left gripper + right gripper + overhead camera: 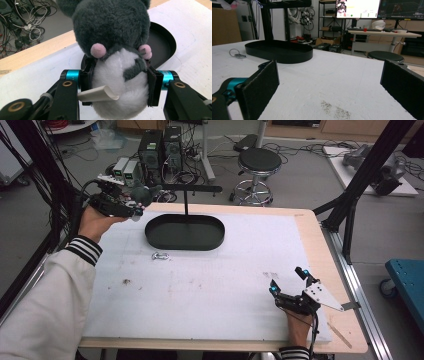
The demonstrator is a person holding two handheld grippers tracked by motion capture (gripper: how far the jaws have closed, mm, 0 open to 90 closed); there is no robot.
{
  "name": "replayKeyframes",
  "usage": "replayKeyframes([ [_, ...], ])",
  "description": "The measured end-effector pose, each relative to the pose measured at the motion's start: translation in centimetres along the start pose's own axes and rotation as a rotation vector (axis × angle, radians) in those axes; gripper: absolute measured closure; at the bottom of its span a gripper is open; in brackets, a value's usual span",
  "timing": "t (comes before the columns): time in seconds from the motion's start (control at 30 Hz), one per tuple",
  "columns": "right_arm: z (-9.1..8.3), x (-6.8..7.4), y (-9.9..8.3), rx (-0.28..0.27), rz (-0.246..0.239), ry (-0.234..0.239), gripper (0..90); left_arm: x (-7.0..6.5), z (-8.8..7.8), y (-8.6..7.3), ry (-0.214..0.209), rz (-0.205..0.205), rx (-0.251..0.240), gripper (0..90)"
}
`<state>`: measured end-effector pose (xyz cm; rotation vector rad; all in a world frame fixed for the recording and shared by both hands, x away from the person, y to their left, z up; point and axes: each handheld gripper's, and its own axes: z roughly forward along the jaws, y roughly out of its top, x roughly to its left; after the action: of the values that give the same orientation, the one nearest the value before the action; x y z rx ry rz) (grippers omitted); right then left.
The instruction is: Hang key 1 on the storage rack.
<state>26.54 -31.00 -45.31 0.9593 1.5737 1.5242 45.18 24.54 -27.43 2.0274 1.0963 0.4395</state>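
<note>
**Plush mouse held over the table's far left corner, tray waiting beside it**

The left claw (117,83) is closed partway on a grey and white toy mouse (115,50), its pads pinching the soft white belly from both sides, with a paper tag curling out near one pad. The toy hangs in the air above the far left corner of the table (210,285), just left of the black oval tray (184,232). If the tray is where it goes, I'd carry it across level, lower it well inside the rim, and only then let go, since plush springs and rolls. A small metal ring (161,255) lies near the tray's front edge. The right claw (289,281) rests wide open and empty near the near right corner.
</note>
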Motion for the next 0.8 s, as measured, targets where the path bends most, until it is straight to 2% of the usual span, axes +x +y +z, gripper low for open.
replayKeyframes([
  [0.23,0.0,0.0,0.0,0.0,-0.001,0.0,1.2,0.0,0.0,0.2,0.003,-0.007,-0.007,52.4],
  [0.5,0.0,0.0,0.0,0.0,-0.001,0.0,1.3,-0.1,0.3,1.0,0.017,0.003,-0.003,52.4],
  [0.73,0.0,0.0,0.0,0.0,-0.001,-0.001,1.3,0.2,0.6,1.2,0.022,-0.005,-0.005,52.4],
  [0.8,0.0,0.0,0.0,0.002,0.003,-0.002,1.3,0.4,0.7,1.3,0.023,-0.018,-0.016,52.4],
])
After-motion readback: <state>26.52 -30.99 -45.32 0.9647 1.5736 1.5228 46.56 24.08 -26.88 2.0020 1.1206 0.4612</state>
